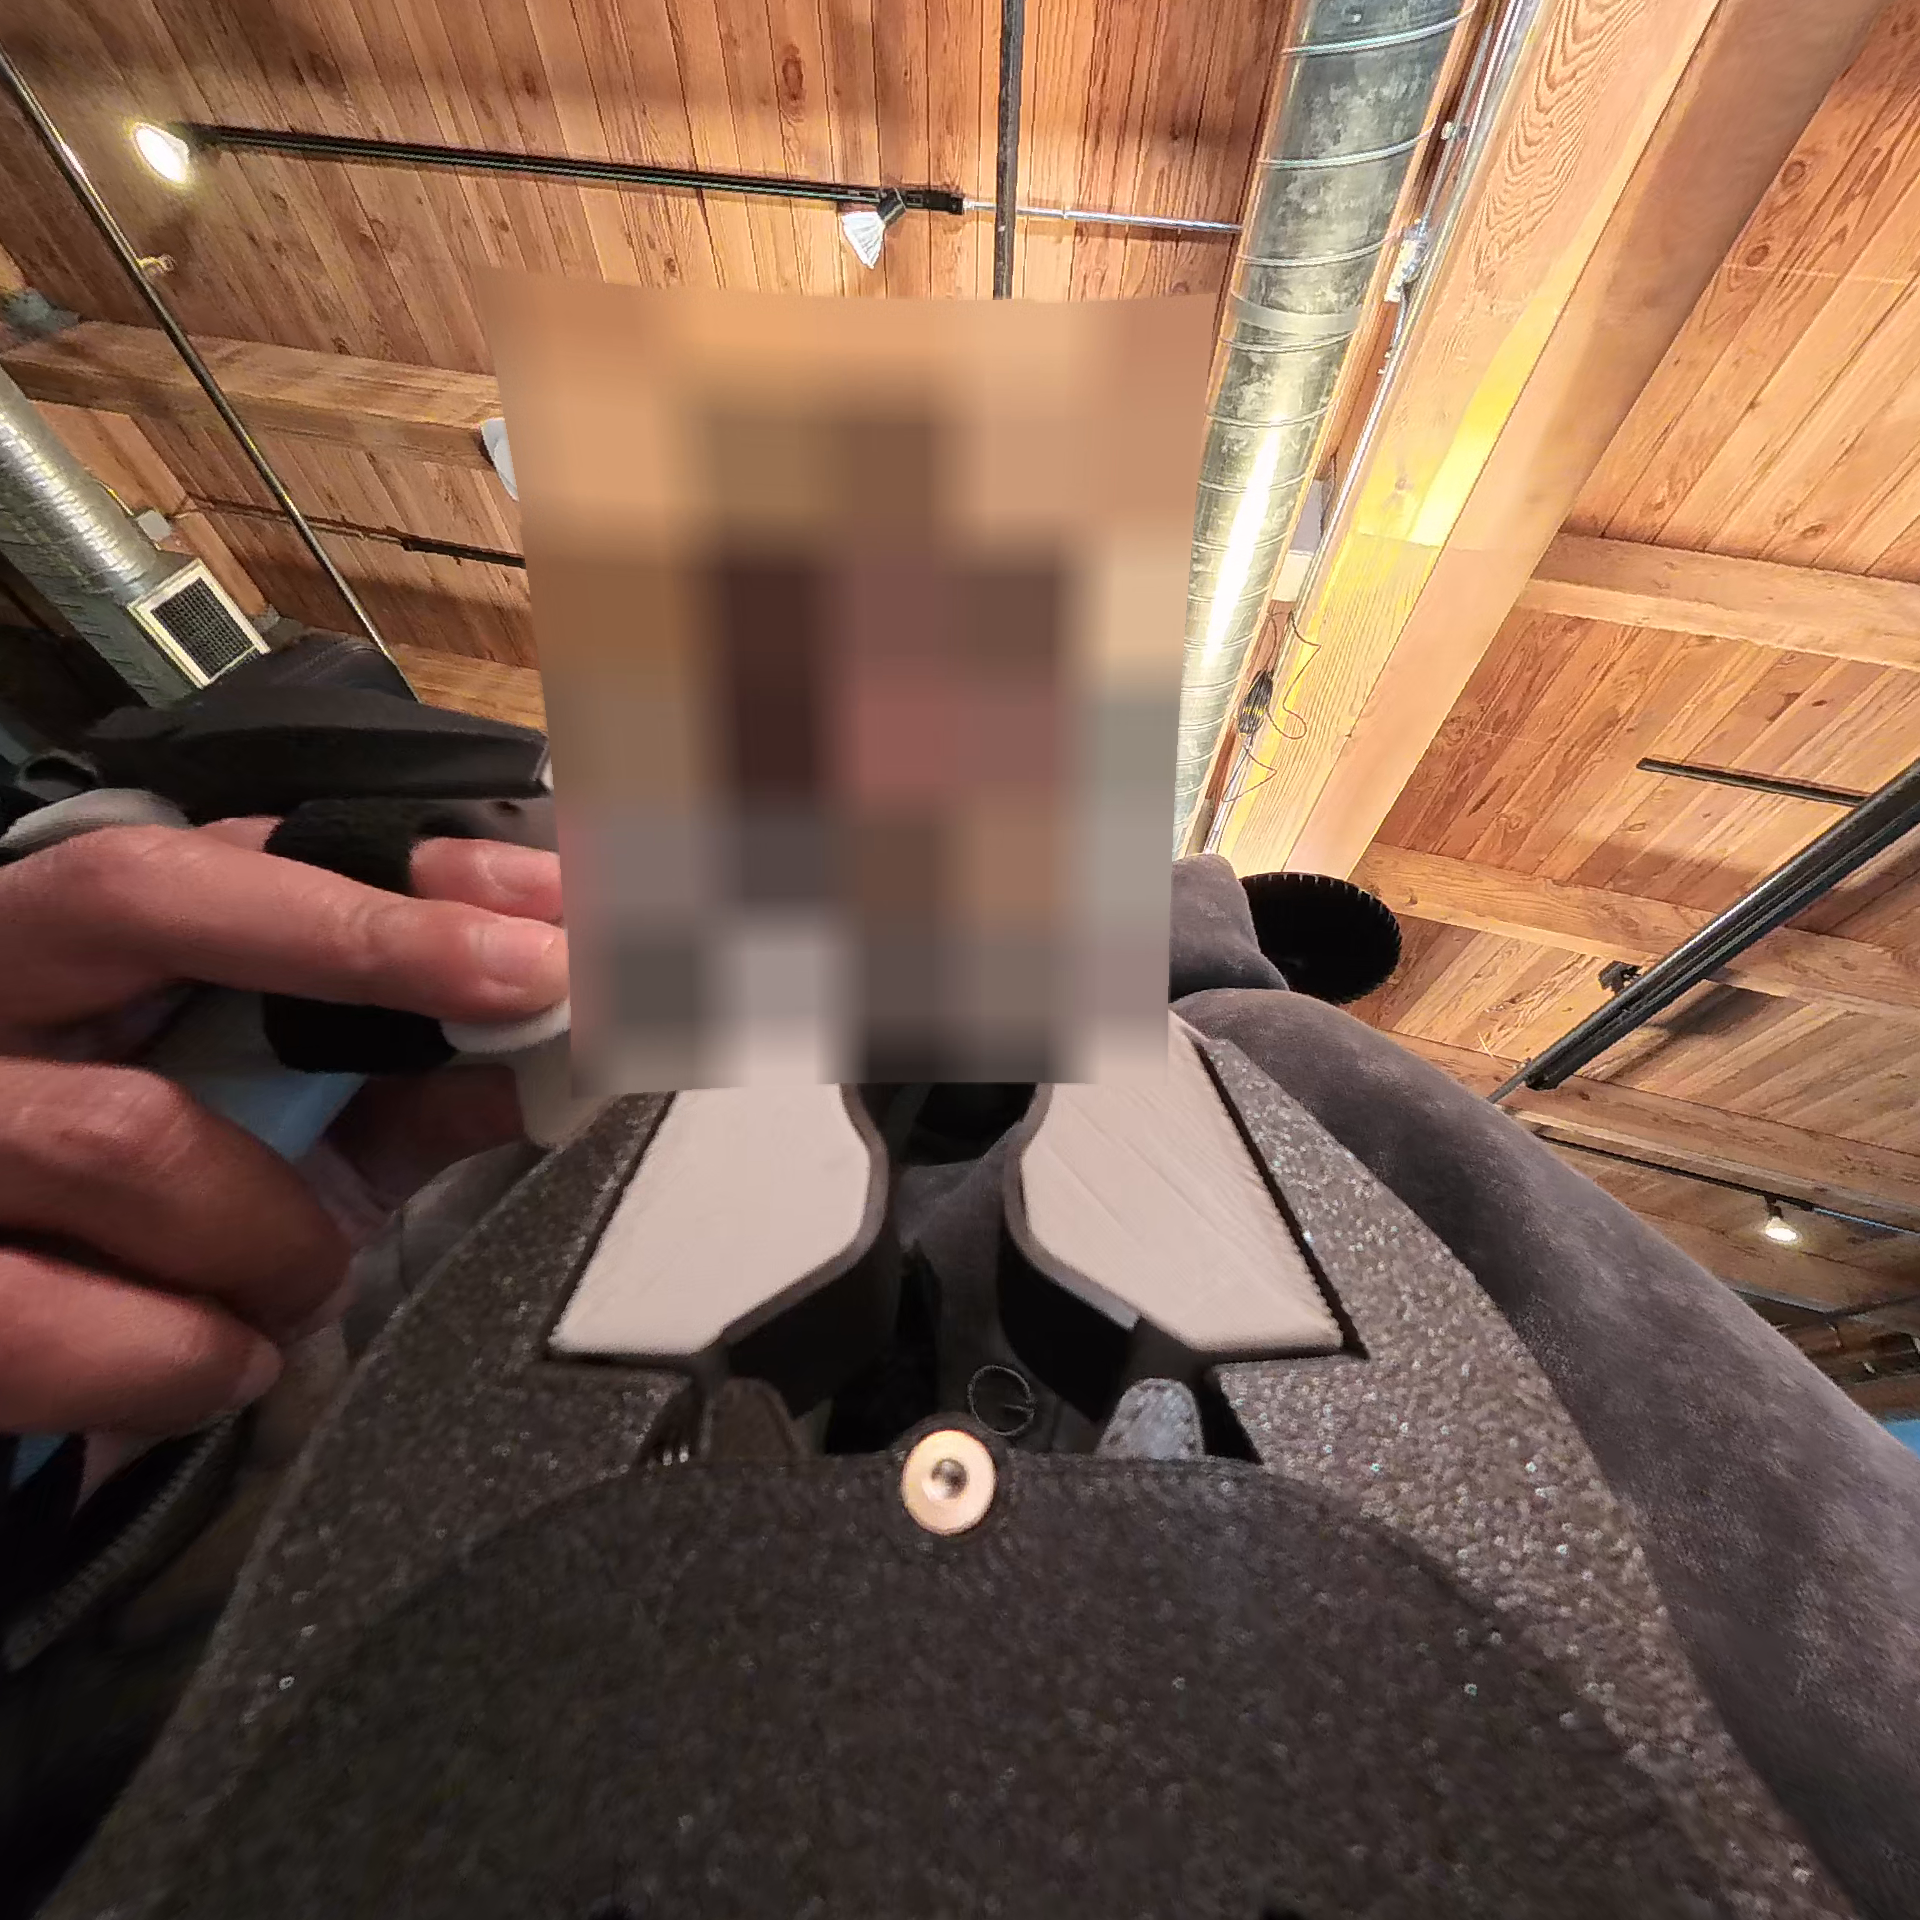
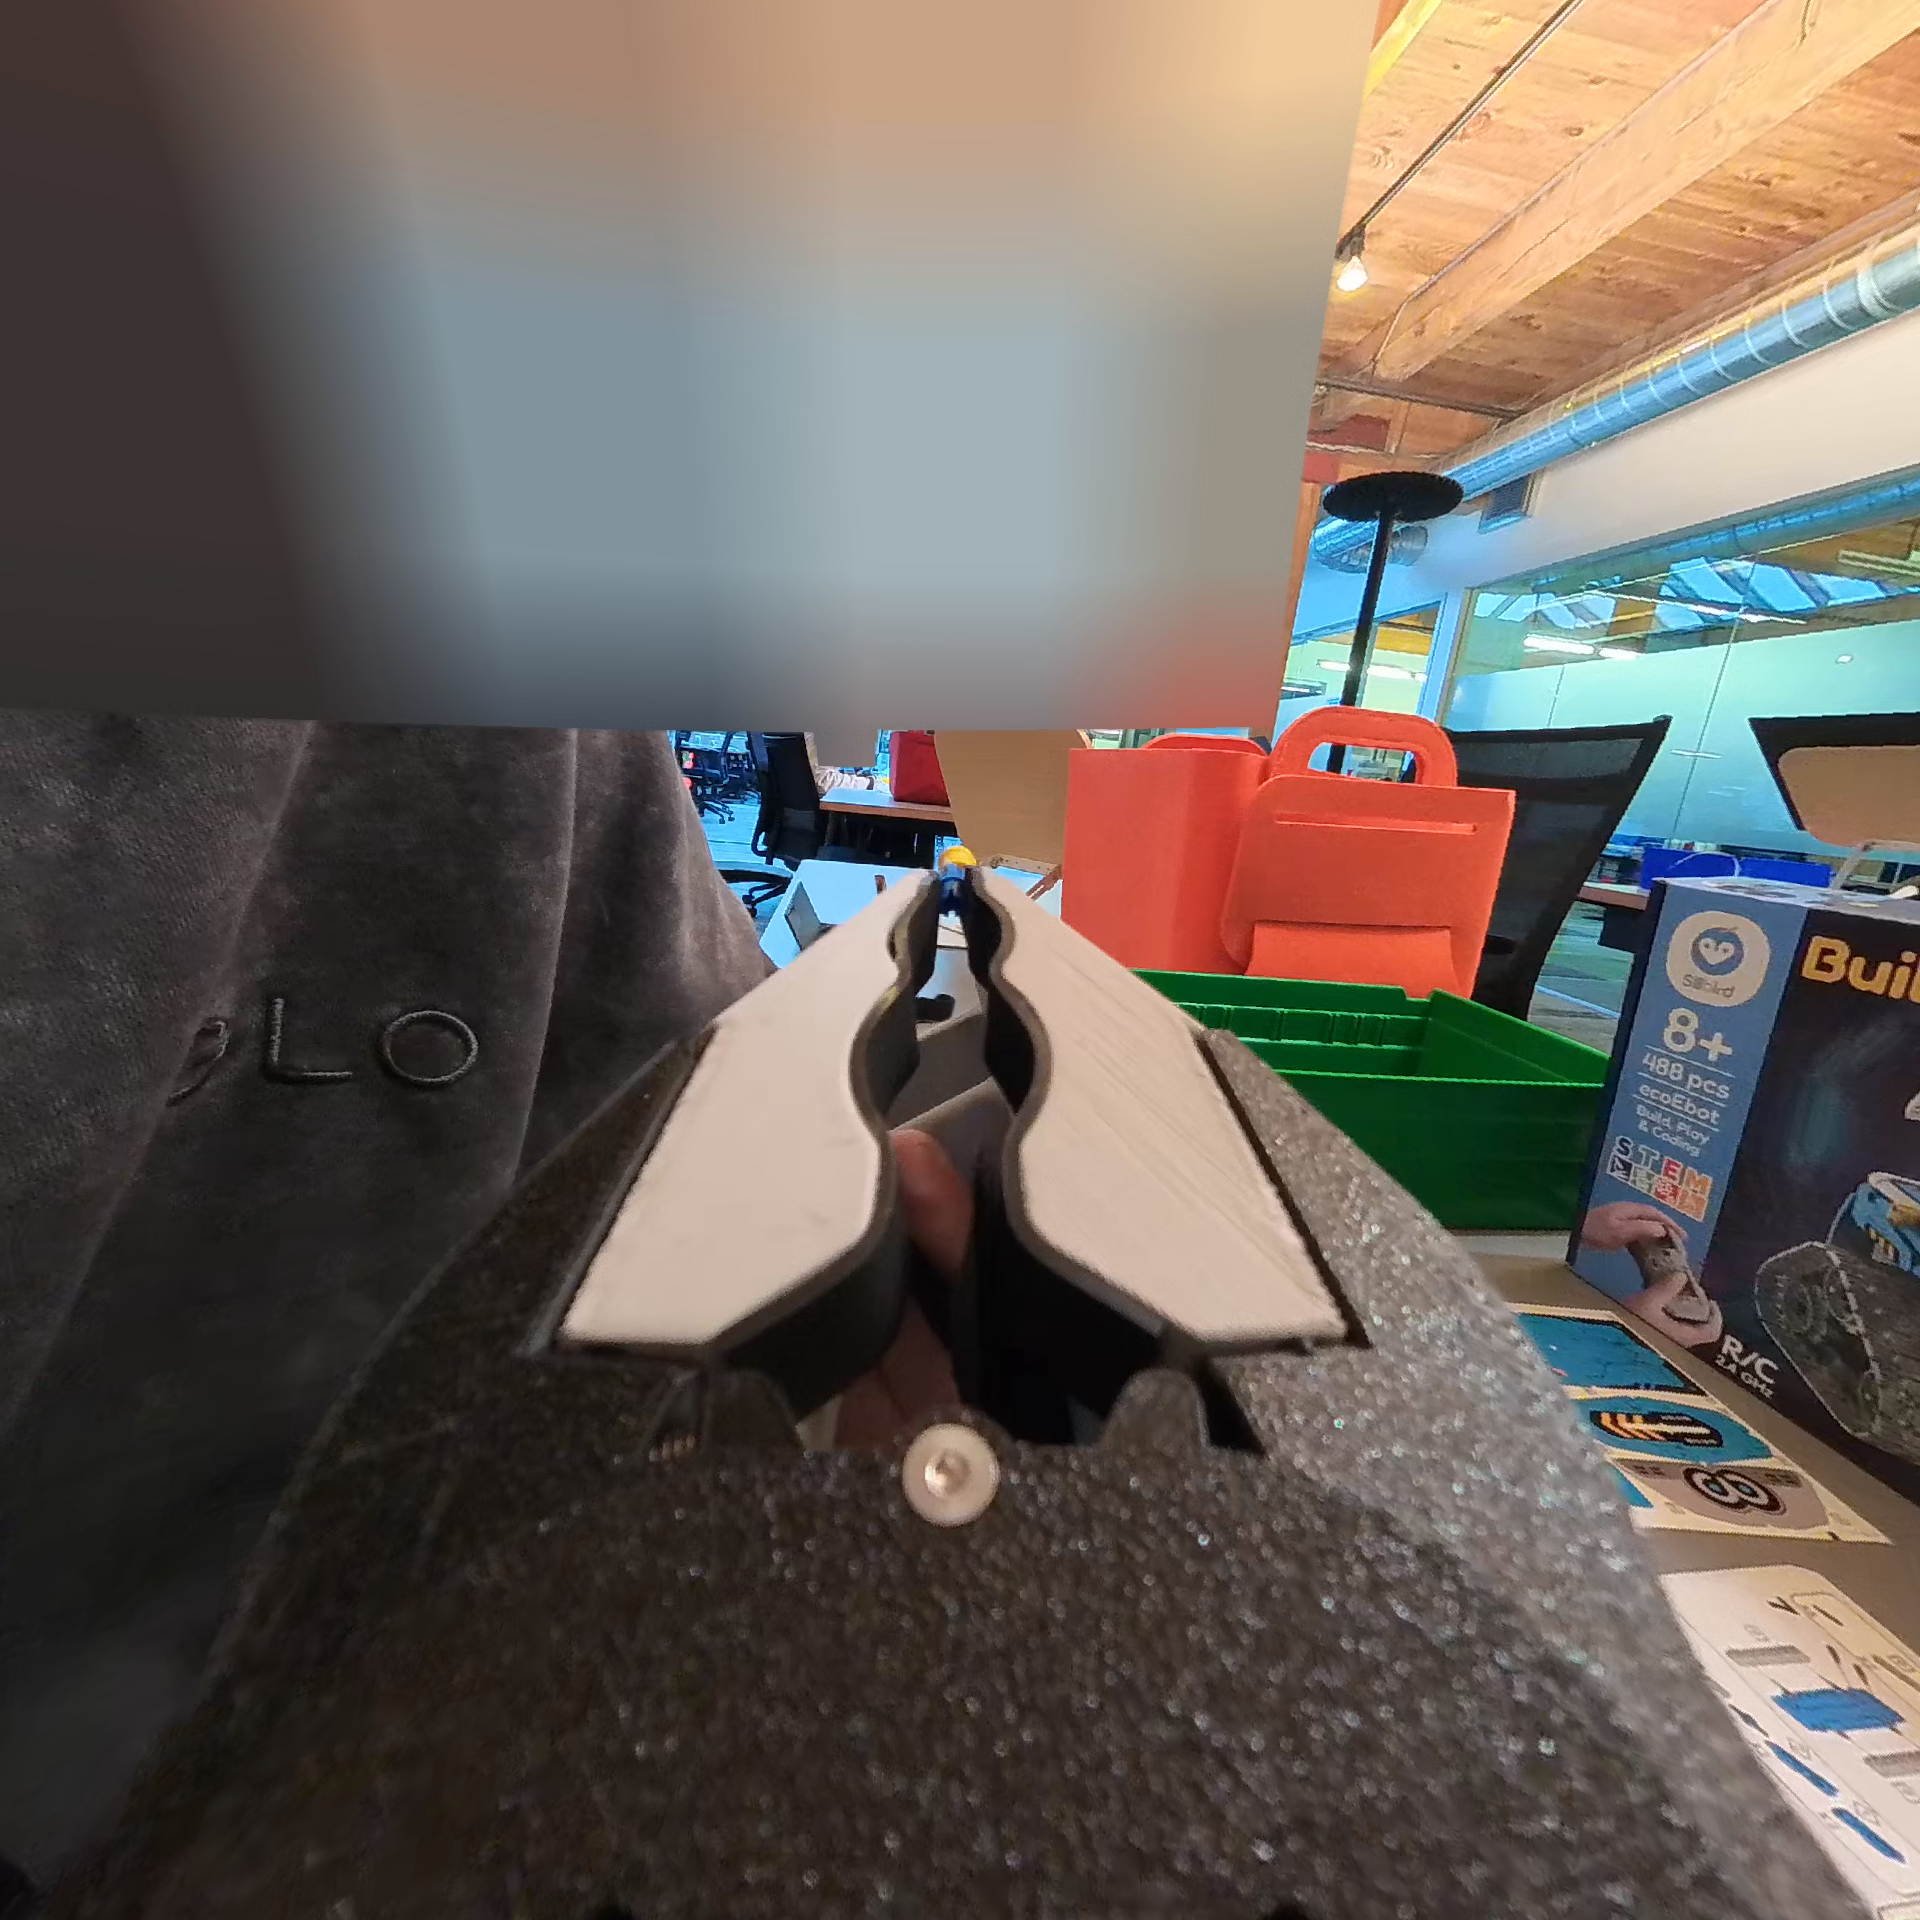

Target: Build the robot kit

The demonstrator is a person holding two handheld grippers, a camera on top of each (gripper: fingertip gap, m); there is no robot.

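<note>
In the left wrist view my left gripper (image 1: 951, 1112) points up at a wooden ceiling, close to a person's dark grey sweatshirt (image 1: 1558, 1299). Its grey fingers (image 1: 727, 1226) show only at their lower part; a blurred patch hides the tips. At the left a hand (image 1: 208, 935) holds the other gripper's black body (image 1: 312, 748). In the right wrist view my right gripper (image 2: 954, 883) is shut on a small blue and yellow piece (image 2: 956, 864) at its tips. A fingertip (image 2: 930, 1195) shows below, through the gap between the fingers. The sweatshirt (image 2: 312, 1143) fills the left.
An orange plastic holder (image 2: 1299, 862) stands behind a green tray (image 2: 1455, 1101) on the table. A blue toy kit box (image 2: 1766, 1143) stands at the right, with printed sheets (image 2: 1704, 1455) lying before it. A black floor lamp (image 2: 1387, 499) and mesh chairs stand farther back.
</note>
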